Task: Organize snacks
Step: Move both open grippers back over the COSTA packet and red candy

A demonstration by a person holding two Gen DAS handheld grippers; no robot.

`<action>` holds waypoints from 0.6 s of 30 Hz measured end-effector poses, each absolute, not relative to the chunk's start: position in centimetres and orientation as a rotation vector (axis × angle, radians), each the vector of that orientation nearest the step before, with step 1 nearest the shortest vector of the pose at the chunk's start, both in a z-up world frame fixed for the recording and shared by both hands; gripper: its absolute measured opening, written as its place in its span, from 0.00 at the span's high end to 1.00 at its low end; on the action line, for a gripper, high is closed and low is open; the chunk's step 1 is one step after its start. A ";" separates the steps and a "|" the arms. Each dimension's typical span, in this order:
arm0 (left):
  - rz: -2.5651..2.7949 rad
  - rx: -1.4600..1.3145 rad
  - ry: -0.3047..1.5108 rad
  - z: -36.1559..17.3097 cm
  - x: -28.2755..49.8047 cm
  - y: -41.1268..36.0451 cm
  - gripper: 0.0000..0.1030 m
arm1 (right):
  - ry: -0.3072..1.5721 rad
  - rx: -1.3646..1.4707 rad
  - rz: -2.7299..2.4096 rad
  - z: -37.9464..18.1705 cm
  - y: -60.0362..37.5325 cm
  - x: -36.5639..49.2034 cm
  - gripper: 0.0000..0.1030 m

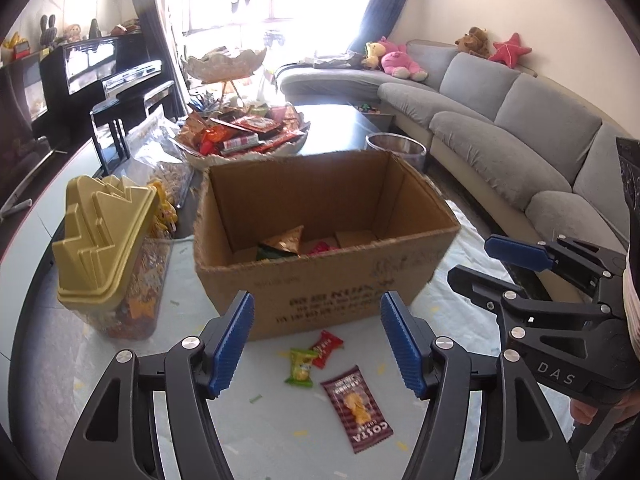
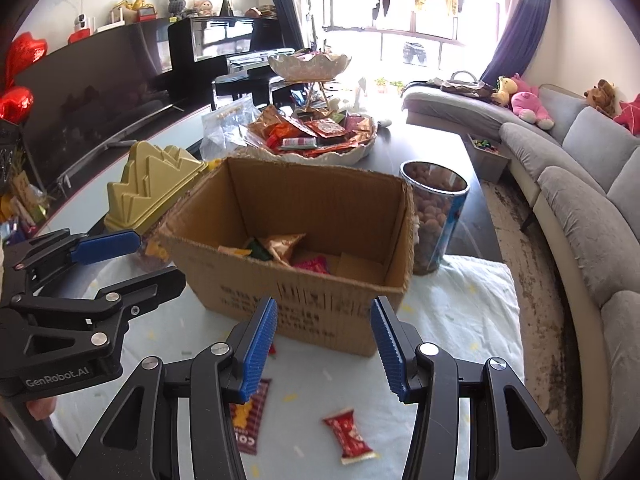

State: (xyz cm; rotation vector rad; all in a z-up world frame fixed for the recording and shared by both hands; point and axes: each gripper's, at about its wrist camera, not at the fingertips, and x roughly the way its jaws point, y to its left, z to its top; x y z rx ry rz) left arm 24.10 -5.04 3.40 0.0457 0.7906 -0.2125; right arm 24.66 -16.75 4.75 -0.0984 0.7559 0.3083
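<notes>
Several wrapped snacks (image 1: 286, 242) in cardboard box (image 1: 320, 280), heaped snack bowl (image 1: 244, 136) behind

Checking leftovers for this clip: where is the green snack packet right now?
In the left wrist view, the green snack packet lies on the pale cloth before the cardboard box, touching a small red packet, left of the maroon packet.
</notes>
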 end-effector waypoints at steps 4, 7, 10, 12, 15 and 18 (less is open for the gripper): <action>-0.221 0.057 0.819 2.3 23.3 -6.2 0.37 | 0.762 -0.101 0.311 4.0 -17.7 23.5 0.51; -0.225 0.062 0.839 1.5 22.8 -7.1 0.37 | 0.776 -0.102 0.313 3.1 -18.4 22.8 0.51; -0.224 0.072 0.858 0.5 22.5 -7.8 0.37 | 0.794 -0.088 0.316 2.1 -19.0 22.4 0.51; -0.226 0.074 0.878 -0.3 22.4 -8.2 0.37 | 0.808 -0.079 0.319 1.3 -19.4 22.1 0.51; -0.225 0.081 0.905 -1.5 22.3 -8.8 0.37 | 0.831 -0.074 0.318 0.1 -19.9 21.9 0.51; -0.231 0.072 0.940 -2.9 22.3 -9.2 0.37 | 0.856 -0.065 0.316 -1.1 -20.5 21.6 0.51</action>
